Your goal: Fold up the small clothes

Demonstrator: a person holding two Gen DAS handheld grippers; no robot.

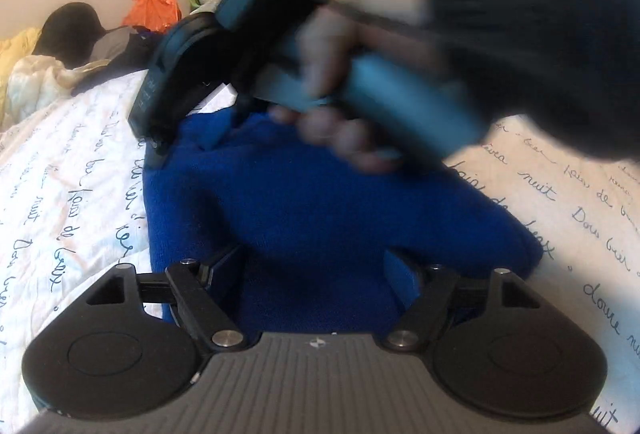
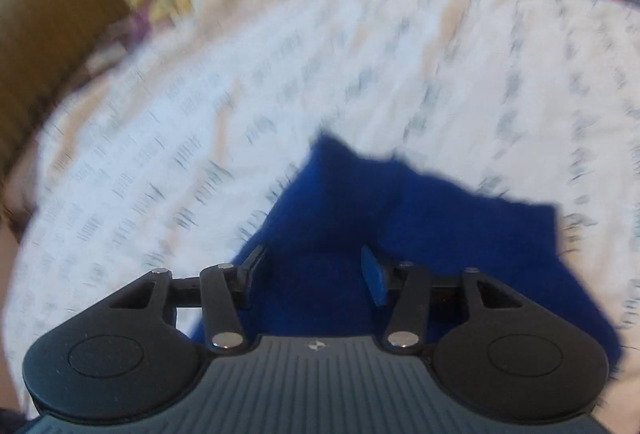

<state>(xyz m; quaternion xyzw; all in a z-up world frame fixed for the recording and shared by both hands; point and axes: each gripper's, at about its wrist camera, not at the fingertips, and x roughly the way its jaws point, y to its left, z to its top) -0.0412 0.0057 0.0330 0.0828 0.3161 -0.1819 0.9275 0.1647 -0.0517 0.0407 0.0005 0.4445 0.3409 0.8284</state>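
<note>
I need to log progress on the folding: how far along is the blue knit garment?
Done: the blue knit garment lies doubled over on the white script-printed bedspread, one layer on another. In hand: nothing; the left gripper and right gripper hover over it, jaws open. Left: any further folds; whether other clothes wait is unclear.

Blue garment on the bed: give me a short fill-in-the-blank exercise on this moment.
1. The garment lying on the bed is ____ in colour.
2. The white bedspread is printed with handwritten ____.
3. The left hand-held gripper has its jaws ____, not clamping the cloth.
4. In the left wrist view, the right hand-held gripper is held by a hand in a ____ sleeve.

Missing words: blue; writing; open; dark
</note>
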